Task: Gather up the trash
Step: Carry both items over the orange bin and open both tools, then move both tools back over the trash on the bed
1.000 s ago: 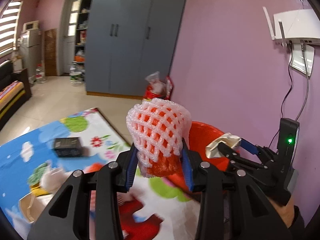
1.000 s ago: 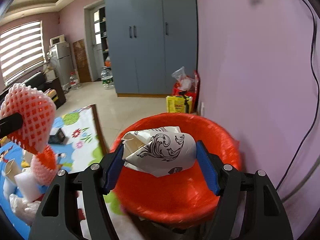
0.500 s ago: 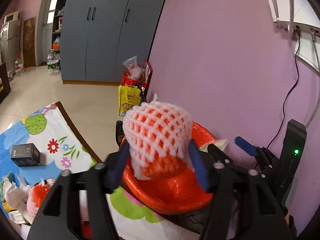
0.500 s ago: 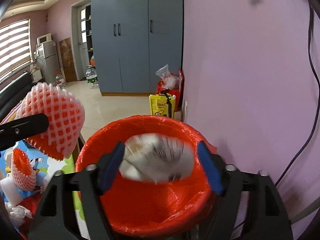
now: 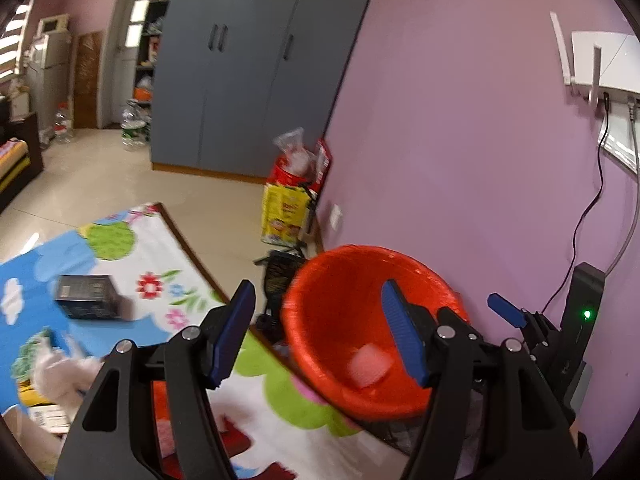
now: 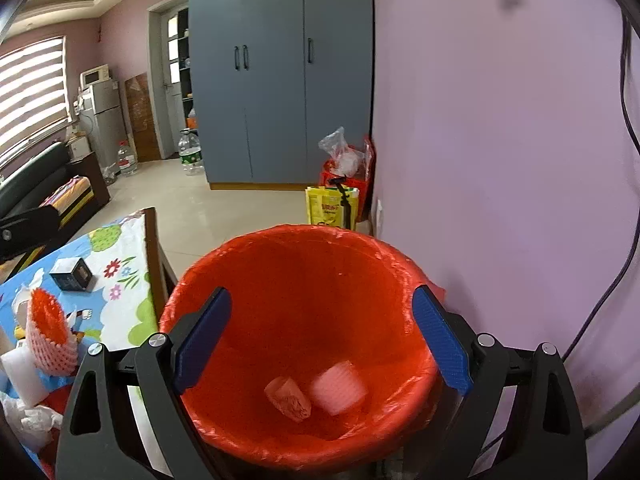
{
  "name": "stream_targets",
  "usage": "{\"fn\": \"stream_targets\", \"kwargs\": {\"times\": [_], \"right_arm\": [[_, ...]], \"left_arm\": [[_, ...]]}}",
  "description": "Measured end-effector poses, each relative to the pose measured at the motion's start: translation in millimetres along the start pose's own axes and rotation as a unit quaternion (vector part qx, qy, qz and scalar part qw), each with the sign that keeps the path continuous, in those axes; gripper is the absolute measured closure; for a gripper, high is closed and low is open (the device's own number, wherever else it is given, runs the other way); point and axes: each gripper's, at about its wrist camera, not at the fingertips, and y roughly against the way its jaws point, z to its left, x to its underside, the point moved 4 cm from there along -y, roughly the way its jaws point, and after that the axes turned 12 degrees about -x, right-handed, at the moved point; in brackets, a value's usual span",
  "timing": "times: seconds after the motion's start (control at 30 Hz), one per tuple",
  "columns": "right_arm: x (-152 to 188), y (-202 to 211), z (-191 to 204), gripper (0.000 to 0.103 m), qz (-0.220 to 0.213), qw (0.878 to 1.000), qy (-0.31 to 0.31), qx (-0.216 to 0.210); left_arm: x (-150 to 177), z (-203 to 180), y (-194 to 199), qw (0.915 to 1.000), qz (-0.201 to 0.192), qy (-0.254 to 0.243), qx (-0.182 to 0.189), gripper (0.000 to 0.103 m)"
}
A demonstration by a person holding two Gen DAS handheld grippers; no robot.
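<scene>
A bin lined with a red bag [image 5: 344,280] [image 6: 296,264] stands by the pink wall, beside the table. My left gripper [image 5: 320,332] is open and empty over its near rim. My right gripper [image 6: 318,338] is open and empty above the bin's mouth; it also shows in the left wrist view [image 5: 506,314]. Inside the bin lie a whitish foam net piece [image 6: 338,388] [image 5: 368,366] and a crumpled reddish piece [image 6: 288,398]. On the table, another red-and-white foam net [image 6: 50,336] stands among white scraps [image 6: 24,412].
The table has a colourful cartoon cloth [image 5: 132,276] with a small black box [image 5: 86,296] [image 6: 72,274]. A yellow bag [image 6: 330,206] and a red bag [image 5: 296,168] sit on the floor by the blue wardrobe [image 6: 280,80]. Cables hang on the wall [image 5: 588,216].
Both grippers opened over the bin. The foam net left my left gripper and the patterned paper wad left my right gripper; pieces now lie at the bin's bottom.
</scene>
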Motion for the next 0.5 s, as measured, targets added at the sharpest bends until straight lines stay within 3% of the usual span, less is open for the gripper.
{"fn": "stream_targets", "kwargs": {"times": [0.23, 0.5], "right_arm": [[2.3, 13.7, 40.4, 0.016, -0.001, 0.998, 0.018, -0.054], [8.4, 28.3, 102.7, 0.016, 0.005, 0.990, 0.050, -0.129]], "left_arm": [[14.0, 42.3, 52.5, 0.9980, -0.036, 0.024, -0.046, 0.039], [47.6, 102.9, 108.4, 0.9915, -0.049, 0.053, -0.108, 0.039]]}}
